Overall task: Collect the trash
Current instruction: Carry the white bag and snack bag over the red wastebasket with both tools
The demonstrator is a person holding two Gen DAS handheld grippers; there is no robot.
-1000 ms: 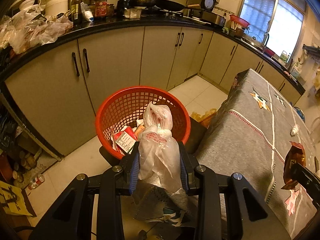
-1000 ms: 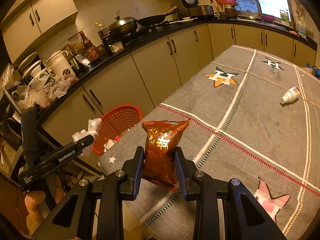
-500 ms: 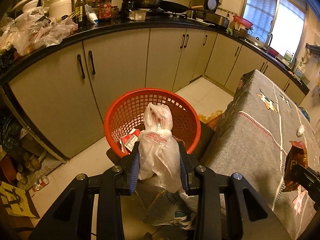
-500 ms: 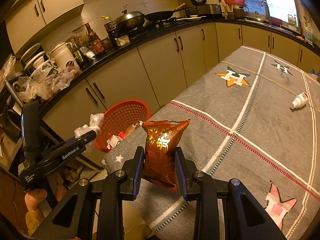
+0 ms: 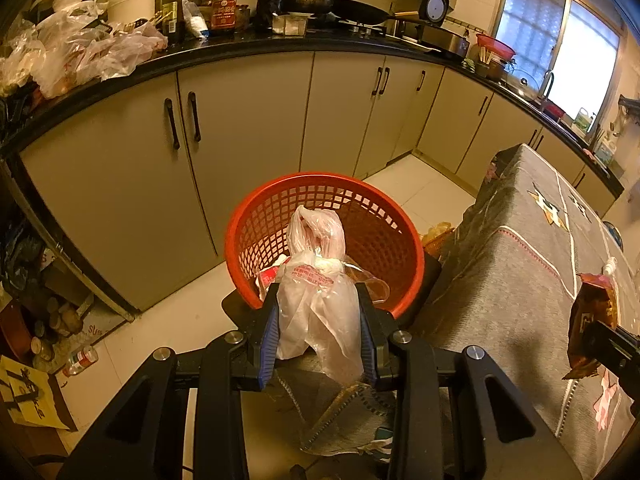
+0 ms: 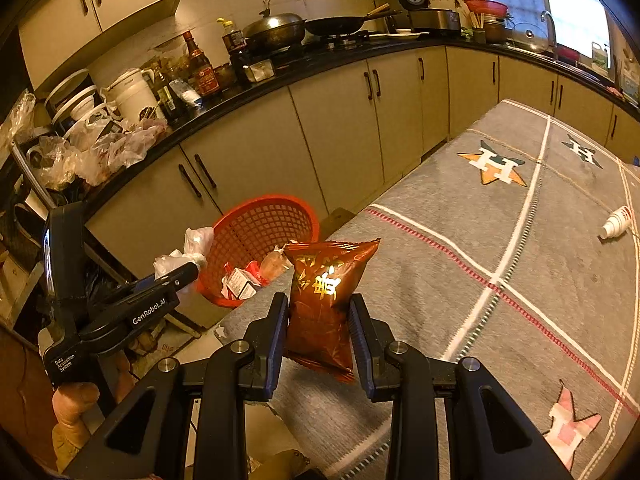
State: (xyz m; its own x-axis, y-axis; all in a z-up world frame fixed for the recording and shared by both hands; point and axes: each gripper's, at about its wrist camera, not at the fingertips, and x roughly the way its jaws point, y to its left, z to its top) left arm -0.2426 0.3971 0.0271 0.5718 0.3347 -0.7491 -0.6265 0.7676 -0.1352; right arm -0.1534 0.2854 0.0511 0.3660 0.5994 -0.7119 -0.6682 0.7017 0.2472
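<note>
Our left tool (image 5: 318, 330) was closed on a knotted, translucent plastic bag (image 5: 316, 296), its blue-padded fingers (image 5: 267, 336) pressing the bag from both sides. The bag's tied top stood up in front of the tool, over the near rim of a red mesh basket (image 5: 384, 236). The basket sat on the floor before the beige cabinet doors (image 5: 240, 120), just beside the end of the cloth-covered surface (image 5: 520, 280), and already held a small red-and-white carton (image 6: 240, 282) and other wrappers.

Our right tool (image 6: 320, 332) gripped a dark red snack packet (image 6: 326, 300) with gold lettering by its lower half, jaws narrowed onto the packet so that its crimped top stood upright above them. We held it above the near corner of the surface, to the right of the basket and a little apart from it. Farther out on the grey cloth, well apart from the packet, a small white bottle (image 6: 616, 222) lay on its side. Beyond ran the dark kitchen counter (image 6: 320, 64) with bottles, a wok and loose plastic bags.
</note>
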